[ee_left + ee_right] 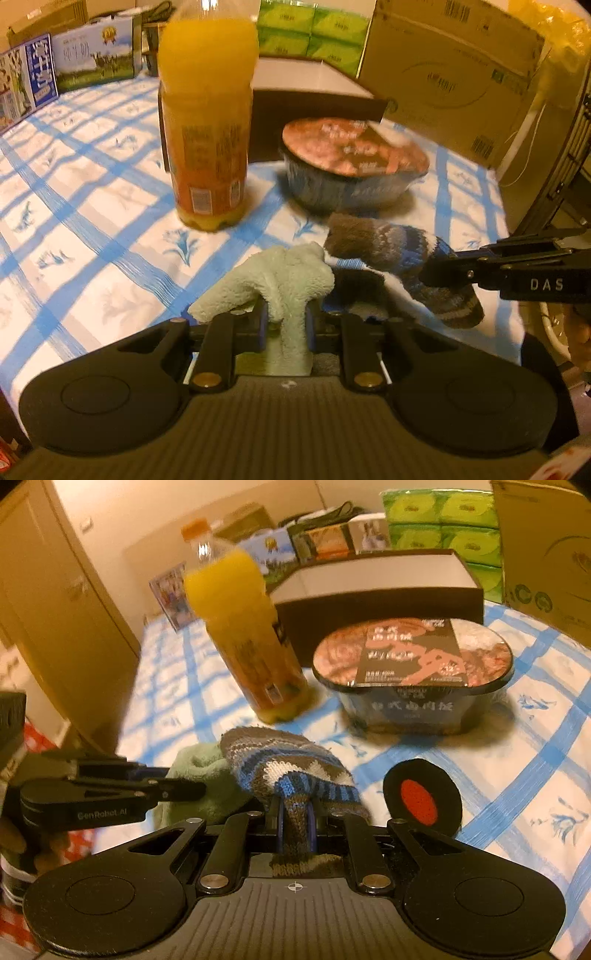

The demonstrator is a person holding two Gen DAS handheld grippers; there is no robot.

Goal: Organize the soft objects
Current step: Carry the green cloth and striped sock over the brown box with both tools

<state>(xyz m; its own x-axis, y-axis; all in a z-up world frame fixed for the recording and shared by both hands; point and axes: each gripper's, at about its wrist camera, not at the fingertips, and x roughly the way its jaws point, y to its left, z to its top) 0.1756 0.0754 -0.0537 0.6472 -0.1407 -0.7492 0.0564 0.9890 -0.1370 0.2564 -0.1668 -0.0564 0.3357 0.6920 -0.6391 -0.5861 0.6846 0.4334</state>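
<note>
The left gripper [284, 325] is clenched on a pale green fleecy sock [280, 280], which bunches up above the pads and droops toward 9 o'clock. The right gripper [295, 821] is clamped on a striped knit sock [288, 771] in blue, grey and white. In the left wrist view that sock's long axis runs from 10 to 4 o'clock, with the right gripper entering from 3 o'clock and pinching it near its lower end. The two socks hang just beside each other, nearly touching, both lifted off the blue-checked tablecloth [110, 229].

A black and red round patch [421, 797] lies on the cloth at 2 o'clock of the right gripper. At 12 o'clock stand an orange juice bottle [207, 122] and a sealed meal bowl [354, 162], before an open dark box [376, 590], probably the drop-off. Both grippers point downward at a slant.
</note>
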